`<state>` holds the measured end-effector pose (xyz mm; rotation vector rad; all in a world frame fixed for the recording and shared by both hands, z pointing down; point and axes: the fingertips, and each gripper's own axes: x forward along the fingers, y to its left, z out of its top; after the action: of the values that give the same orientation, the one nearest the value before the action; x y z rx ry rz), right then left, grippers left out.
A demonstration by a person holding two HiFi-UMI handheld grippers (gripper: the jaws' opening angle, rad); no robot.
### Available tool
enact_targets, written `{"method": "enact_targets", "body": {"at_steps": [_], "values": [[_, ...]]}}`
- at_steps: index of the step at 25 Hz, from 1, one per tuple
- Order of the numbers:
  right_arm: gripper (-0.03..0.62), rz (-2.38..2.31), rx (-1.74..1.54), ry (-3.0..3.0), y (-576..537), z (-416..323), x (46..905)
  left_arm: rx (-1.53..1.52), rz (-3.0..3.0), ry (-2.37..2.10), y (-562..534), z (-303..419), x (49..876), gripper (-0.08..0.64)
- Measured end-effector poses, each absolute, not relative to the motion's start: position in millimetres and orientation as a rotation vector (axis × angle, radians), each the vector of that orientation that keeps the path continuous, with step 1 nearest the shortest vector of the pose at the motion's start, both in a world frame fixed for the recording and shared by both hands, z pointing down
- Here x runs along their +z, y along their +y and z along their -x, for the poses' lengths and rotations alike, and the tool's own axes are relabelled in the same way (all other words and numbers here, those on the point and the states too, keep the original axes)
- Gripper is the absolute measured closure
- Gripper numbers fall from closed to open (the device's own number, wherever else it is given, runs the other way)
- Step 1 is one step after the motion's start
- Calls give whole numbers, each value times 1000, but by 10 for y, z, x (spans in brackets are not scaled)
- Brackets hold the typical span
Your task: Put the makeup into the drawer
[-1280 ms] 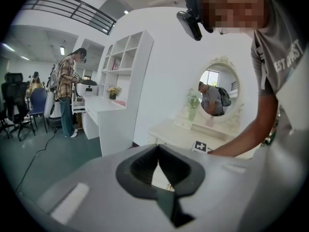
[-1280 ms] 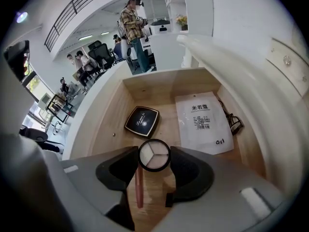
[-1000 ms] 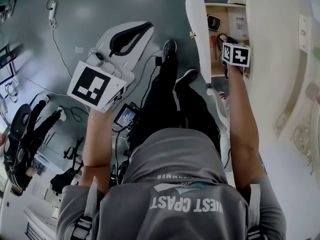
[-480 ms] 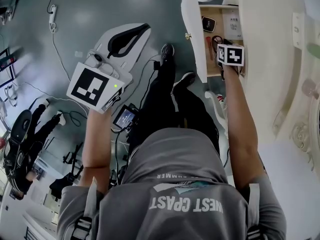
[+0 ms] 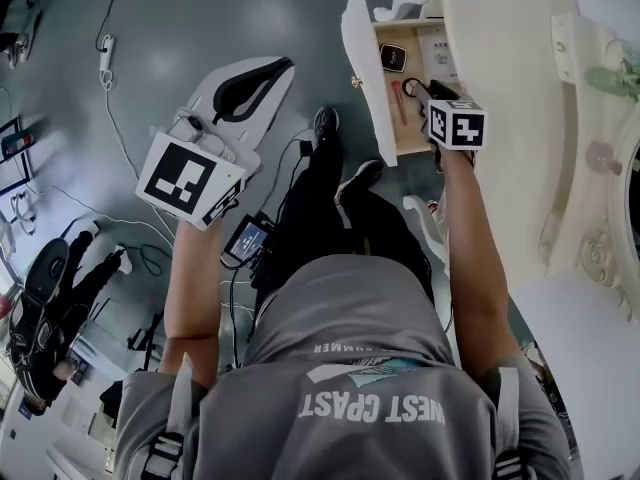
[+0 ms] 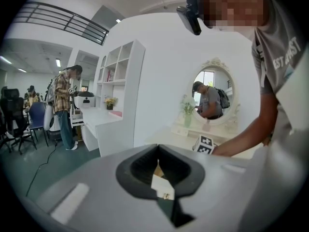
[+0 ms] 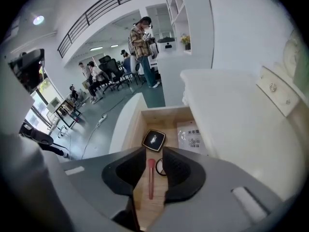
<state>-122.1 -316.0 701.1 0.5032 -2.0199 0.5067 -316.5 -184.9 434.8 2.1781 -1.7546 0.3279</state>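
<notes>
Right tool (image 7: 153,154) hangs above the open drawer (image 5: 362,68) of the white bench (image 5: 500,88), pointing steeply down into it. Its jaws are closing with nothing between them – through the gap we see only the drawer's wooden floor and what lies on it. Makeup is in the drawer: a black compact (image 7: 154,140), square, lies flat near the far end, and a red stick (image 7: 150,178) lies lengthwise on the wood below the tool, apart from both jaws. Just beside the stick is a small round ring (image 7: 159,167), half hidden behind one jaw; we cannot tell what it is. A printed leaflet (image 7: 189,137) lies flat along the side of the drawer nearest the bench. In the head view the drawer stands pulled well out, with the compact (image 5: 392,57) and the stick (image 5: 398,101) near the tool's marker cube (image 5: 456,124). Left tool (image 5: 262,76) is held out over the grey floor (image 5: 200,18), well apart from the bench; its own view shows the jaw tips together (image 6: 157,148) – clenched, nothing held that we can make out. Beyond it are the bench's oval mirror (image 6: 211,93) and the right tool's cube.
</notes>
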Motion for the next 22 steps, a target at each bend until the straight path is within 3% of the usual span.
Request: {"method": "enact_targets", "body": {"at_steps": [3,12,22], "values": [[591,-510,524,-2102,-3140,1248,6597,326,-2201,-1768,-1823,3095,4177,557],[592,-468,364,-2421,-3025,1351,4977,330,-2311,-1797,-1658,2783,3535,557],[592,-510,114,-2689,-2826,913,3307,363,-2466,-1772,-1507,2112,2782,557]]}}
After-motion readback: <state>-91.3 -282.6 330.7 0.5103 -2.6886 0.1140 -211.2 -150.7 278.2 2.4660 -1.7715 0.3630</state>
